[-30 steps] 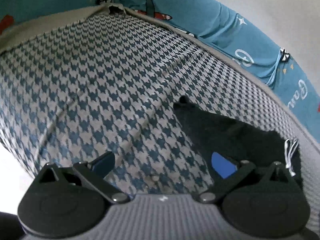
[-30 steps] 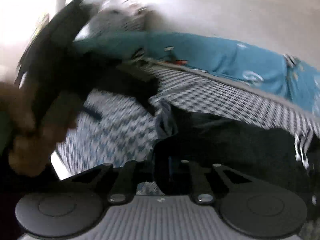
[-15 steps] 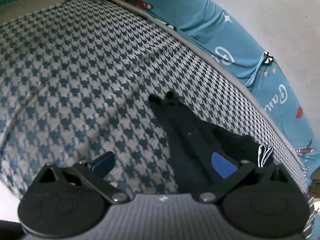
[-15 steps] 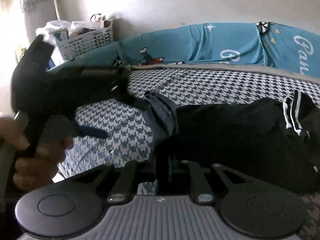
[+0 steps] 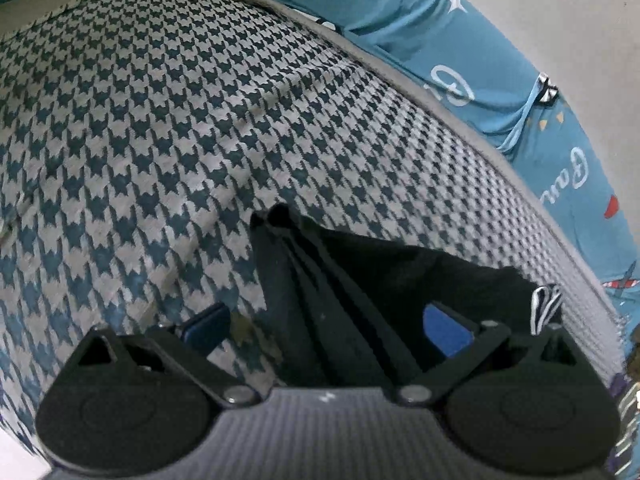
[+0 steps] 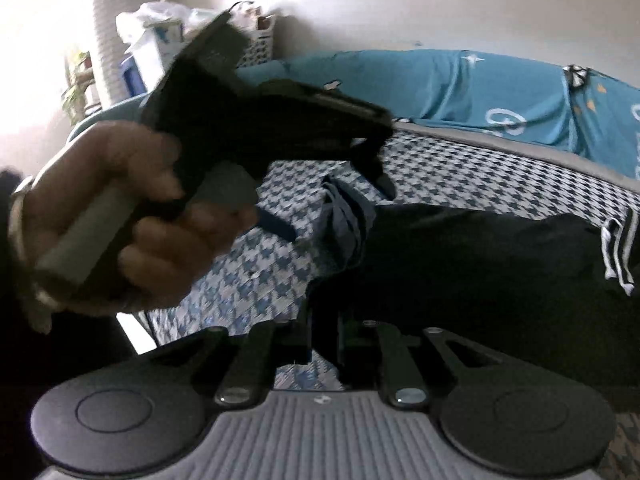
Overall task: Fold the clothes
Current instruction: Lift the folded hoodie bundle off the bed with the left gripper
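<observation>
Right gripper (image 6: 323,344): jaws pressed nearly together, pinching a fold of the black garment (image 6: 480,272) at its near edge.
Left gripper (image 5: 326,324): jaws spread wide, blue pads (image 5: 446,330) on either side of the garment's narrow end; the pads do not press on the cloth.
Left hand (image 6: 132,216): seen from the right wrist camera, wrapped around the left gripper's grey handle, tool angled downward toward the bed; motion-blurred.
Black garment: lies on the bed, stretched from the narrow pleated end at the left toward the right, where a white-striped trim (image 6: 618,252) shows; a bluish-grey lining (image 6: 348,220) is bunched at the left end.
Bedsheet (image 5: 160,128): houndstooth pattern, blue and white, under the garment.
Teal printed fabric (image 5: 460,52): along the far edge of the bed, against the wall.
Basket (image 6: 256,40): white, in the far corner, with bags in it.
</observation>
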Motion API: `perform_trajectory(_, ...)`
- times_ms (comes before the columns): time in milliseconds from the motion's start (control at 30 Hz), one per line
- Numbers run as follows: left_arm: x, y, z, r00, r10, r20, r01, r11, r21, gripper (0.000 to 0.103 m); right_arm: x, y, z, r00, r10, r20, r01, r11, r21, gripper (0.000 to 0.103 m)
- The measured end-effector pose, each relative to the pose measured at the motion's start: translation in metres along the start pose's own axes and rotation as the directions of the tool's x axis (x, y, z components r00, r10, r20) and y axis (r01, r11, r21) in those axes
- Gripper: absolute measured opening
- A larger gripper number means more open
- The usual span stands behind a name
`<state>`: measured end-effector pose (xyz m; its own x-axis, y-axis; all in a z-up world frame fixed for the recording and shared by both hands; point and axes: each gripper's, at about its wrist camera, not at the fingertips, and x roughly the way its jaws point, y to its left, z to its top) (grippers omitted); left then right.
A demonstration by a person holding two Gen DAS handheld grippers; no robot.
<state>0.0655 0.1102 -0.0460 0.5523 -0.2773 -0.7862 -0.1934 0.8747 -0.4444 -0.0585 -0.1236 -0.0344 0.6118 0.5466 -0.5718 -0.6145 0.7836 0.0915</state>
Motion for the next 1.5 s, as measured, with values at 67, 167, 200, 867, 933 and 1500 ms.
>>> perform_trajectory(67,-0.001,-0.001,-0.001,1.000,-0.006,0.007,0.006,1.000,0.017,0.101,0.003,0.004,-0.002,1.000,0.000,-0.012,-0.001,0.999,-0.036,0.012)
perform_trajectory(167,0.000,-0.005,-0.002,0.999,-0.032,0.002,0.031,0.998,0.048,0.088,0.006,0.011,-0.006,1.000,-0.003,-0.028,0.000,0.996,-0.086,0.016)
perform_trajectory(200,0.001,-0.007,-0.003,0.999,-0.039,-0.001,0.039,0.998,0.058,0.083,0.006,0.014,-0.007,0.999,-0.003,-0.032,0.000,0.995,-0.103,0.017)
perform_trajectory(867,-0.003,-0.003,-0.004,0.999,-0.034,-0.010,0.035,0.997,0.071,0.074,0.014,0.045,-0.030,0.997,-0.079,0.025,0.082,0.928,-0.362,0.027)
perform_trajectory(933,-0.001,-0.005,-0.005,1.000,-0.030,-0.008,0.031,0.996,0.081,0.065,0.013,0.045,-0.030,0.994,-0.098,0.038,0.105,0.925,-0.366,0.016)
perform_trajectory(1500,-0.007,-0.042,-0.017,0.994,-0.098,0.050,0.094,0.993,0.077,0.018,-0.025,0.023,-0.019,0.964,-0.206,0.167,0.248,0.923,-0.294,0.010)
